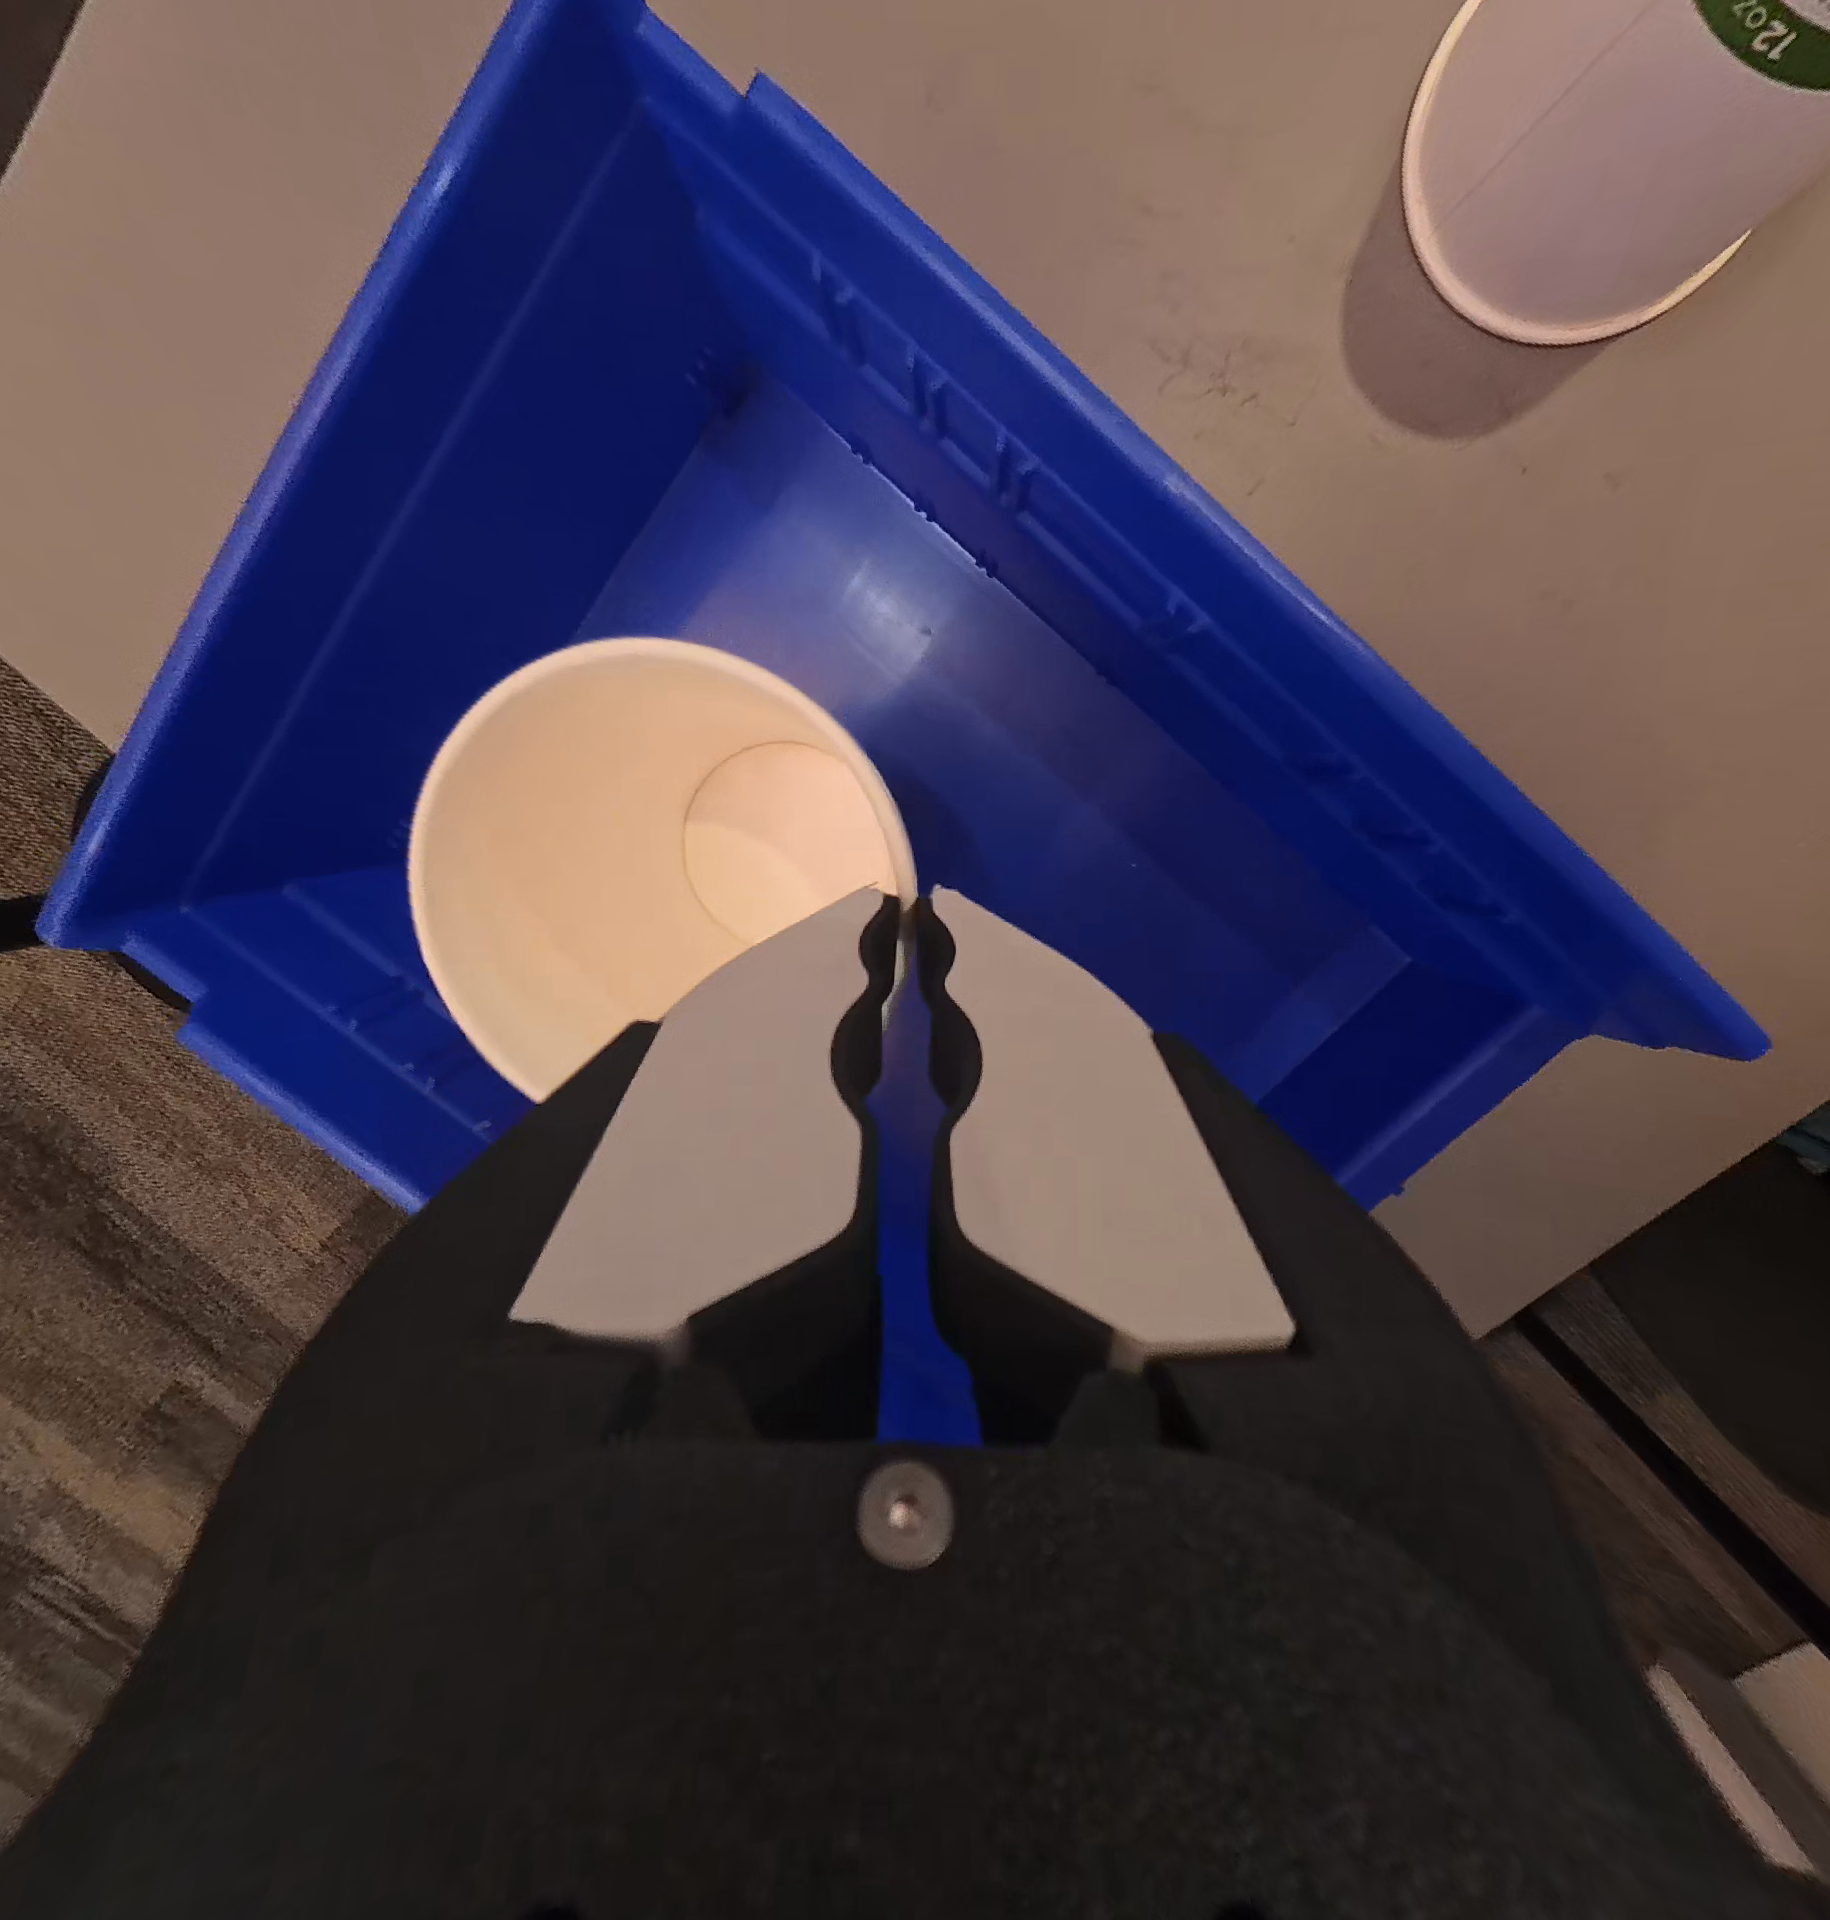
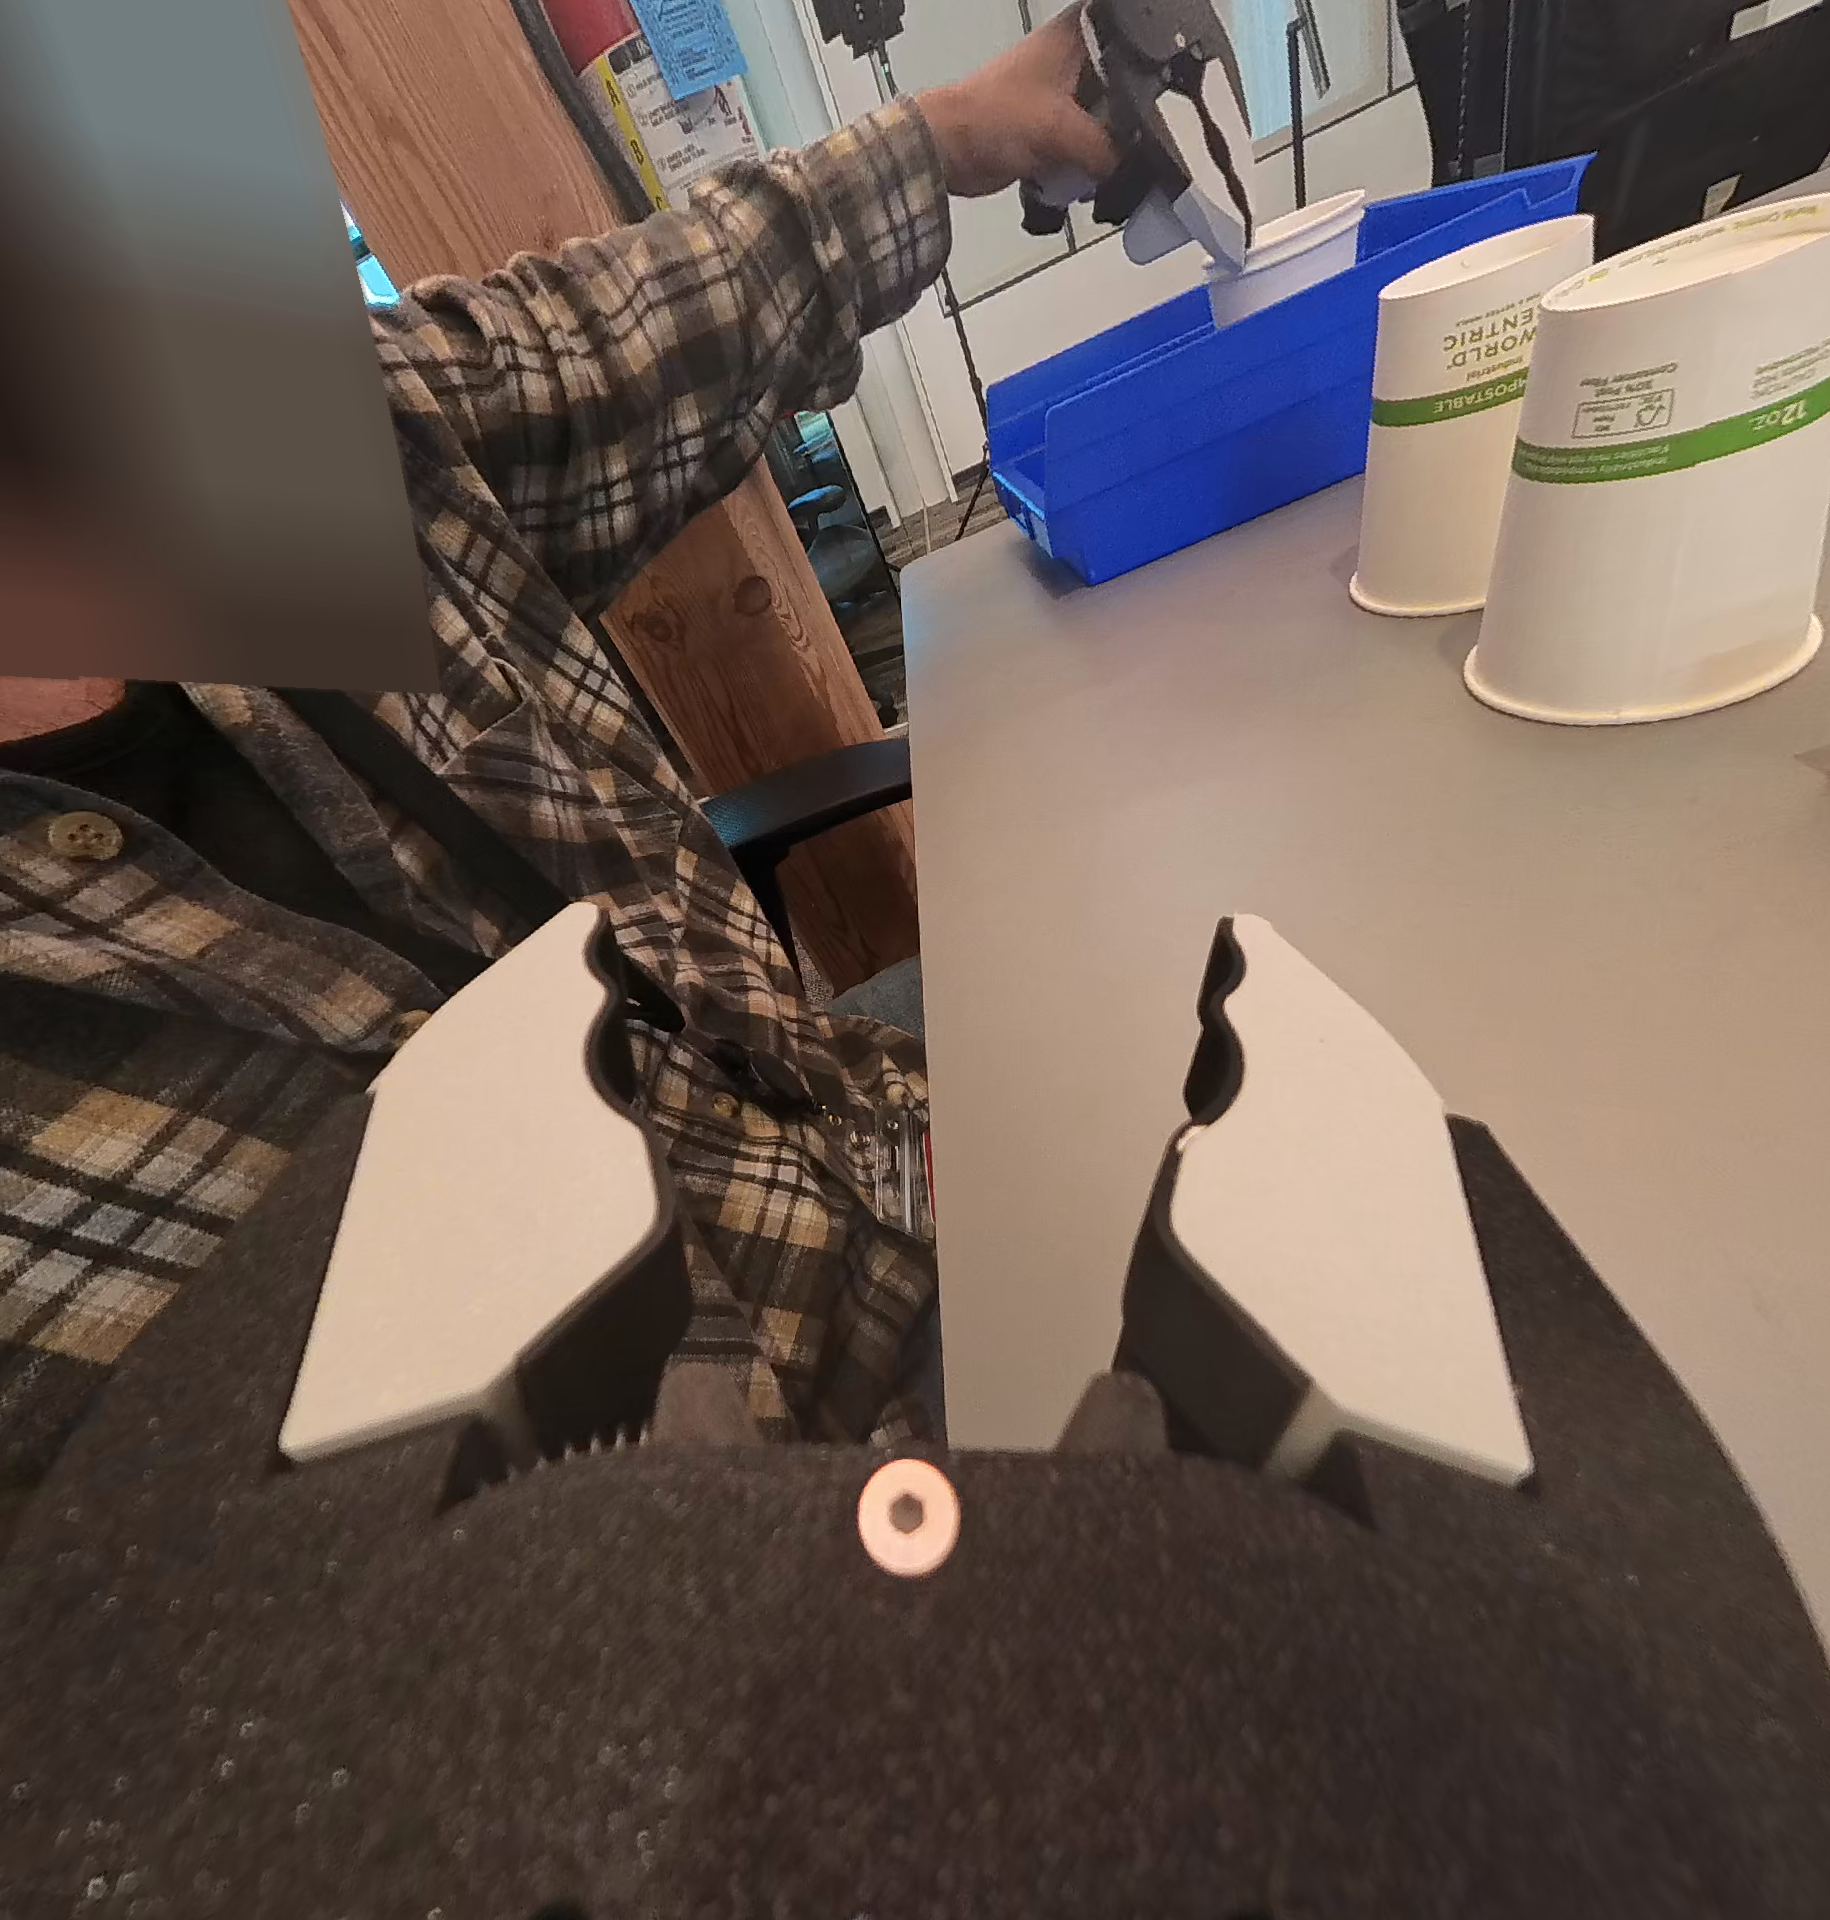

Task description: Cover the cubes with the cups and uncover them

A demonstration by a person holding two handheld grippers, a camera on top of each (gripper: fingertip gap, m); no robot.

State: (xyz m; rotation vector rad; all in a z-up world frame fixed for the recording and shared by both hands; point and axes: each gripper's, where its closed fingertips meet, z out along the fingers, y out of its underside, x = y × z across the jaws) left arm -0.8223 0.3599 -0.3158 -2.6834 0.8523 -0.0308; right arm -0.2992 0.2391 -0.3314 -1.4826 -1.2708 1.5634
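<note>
- We are clamping the left gripper [image 1: 906,904] on the rim of an upright white paper cup [image 1: 620,862] over the blue plastic bin [image 1: 391,582]; that thin wall may be buckling or slipping.
- We are holding the right gripper [image 2: 906,977] apart, empty, at the grey table [image 2: 1306,831] edge.
- We are seeing no cubes; two inverted white paper cups [image 2: 1659,488] may be hiding them.

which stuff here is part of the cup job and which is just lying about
Job:
- white paper cup, mouth up, rim pinched by left gripper over the blue plastic bin
- two upside-down white paper cups with green bands on the grey table
- right gripper, open, idle

Lying about:
- wooden post
- black chair arm
</note>
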